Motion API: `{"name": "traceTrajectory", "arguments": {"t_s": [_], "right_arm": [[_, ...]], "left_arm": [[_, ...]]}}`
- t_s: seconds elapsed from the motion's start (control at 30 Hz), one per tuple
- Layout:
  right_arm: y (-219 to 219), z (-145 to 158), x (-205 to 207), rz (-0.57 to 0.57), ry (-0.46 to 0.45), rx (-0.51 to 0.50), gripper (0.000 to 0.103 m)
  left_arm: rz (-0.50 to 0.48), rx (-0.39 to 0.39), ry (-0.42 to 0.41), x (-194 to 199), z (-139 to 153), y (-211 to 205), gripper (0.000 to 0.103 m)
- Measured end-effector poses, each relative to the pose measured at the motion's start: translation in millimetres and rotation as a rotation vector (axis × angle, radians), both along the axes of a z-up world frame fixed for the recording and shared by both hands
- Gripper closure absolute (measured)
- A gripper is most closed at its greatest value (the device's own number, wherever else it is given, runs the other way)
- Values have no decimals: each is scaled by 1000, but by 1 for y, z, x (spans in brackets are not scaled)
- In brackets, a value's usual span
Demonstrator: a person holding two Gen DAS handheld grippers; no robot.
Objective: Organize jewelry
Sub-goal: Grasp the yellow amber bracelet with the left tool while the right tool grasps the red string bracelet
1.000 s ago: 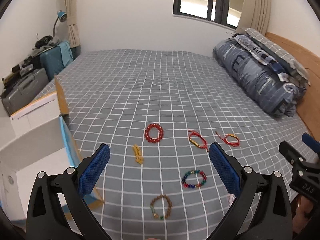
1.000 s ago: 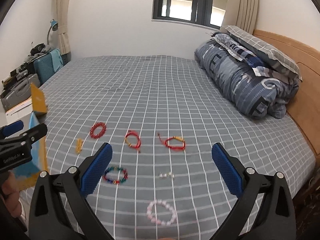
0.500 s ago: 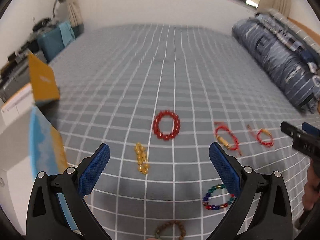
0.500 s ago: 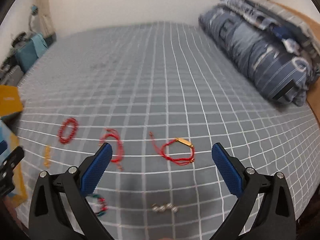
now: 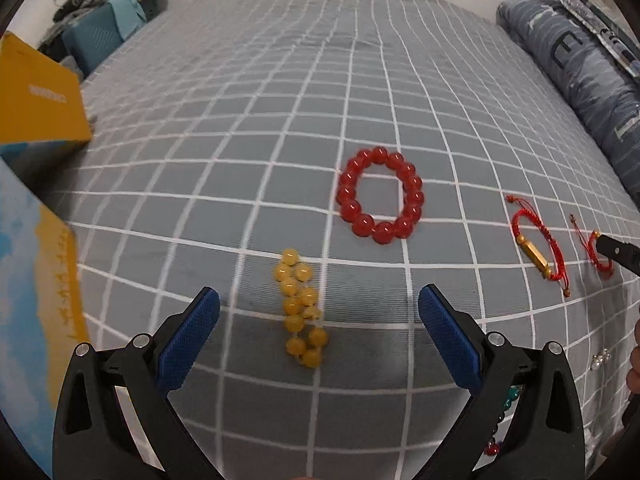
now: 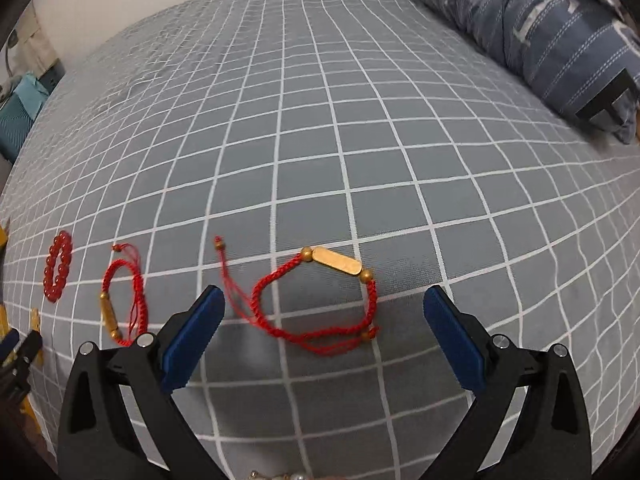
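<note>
Jewelry lies loose on the bed: left tongs (image 5: 319, 328) gape over the yellow bead bracelet (image 5: 301, 308), right tongs (image 6: 320, 330) gape over the red cord bracelet (image 6: 316, 300); approach stage, descent and closure judged next.

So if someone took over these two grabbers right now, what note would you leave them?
Left gripper: open, empty, low over the yellow beads on the bed.
Right gripper: open, empty, low over the red cord bracelet with the flat gold bar.
Also loose on the bed: red bead bracelet, second cord bracelet, pearls, multicolour beads partly hidden.
Box sits at the left edge.
Done: nothing picked up yet.
Left: all the jewelry, probably starting with these two pieces.
</note>
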State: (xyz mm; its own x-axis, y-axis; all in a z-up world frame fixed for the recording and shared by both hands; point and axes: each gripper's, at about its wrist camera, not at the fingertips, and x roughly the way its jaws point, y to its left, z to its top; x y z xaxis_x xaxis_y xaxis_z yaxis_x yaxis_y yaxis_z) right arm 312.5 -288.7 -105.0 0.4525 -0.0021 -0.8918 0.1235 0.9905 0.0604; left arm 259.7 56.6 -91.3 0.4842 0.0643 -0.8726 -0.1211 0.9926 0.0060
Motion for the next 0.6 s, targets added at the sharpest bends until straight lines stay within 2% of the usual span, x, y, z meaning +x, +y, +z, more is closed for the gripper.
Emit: {"name": "traceTrajectory", "arguments": {"t_s": [0.1,0.33,0.43,0.53,0.6], "right_arm": [[-4,-9,4,-14,20,26,7],[-11,-17,5,-28,30,49,8],[-12,-18,6,-40,30,38,15],[-14,-17,5,-51,31,42,21],[-17,-16,3,-60,32,40,26]], "left_arm": [[-2,-6,29,6,-14,3,6],[1,3,16,7,-19,3,5],[-1,6,19,6,-18,0,8],[-9,-5,25,1,-14,-5,19],[-26,-1,26,-1,-12,-6,33]]}}
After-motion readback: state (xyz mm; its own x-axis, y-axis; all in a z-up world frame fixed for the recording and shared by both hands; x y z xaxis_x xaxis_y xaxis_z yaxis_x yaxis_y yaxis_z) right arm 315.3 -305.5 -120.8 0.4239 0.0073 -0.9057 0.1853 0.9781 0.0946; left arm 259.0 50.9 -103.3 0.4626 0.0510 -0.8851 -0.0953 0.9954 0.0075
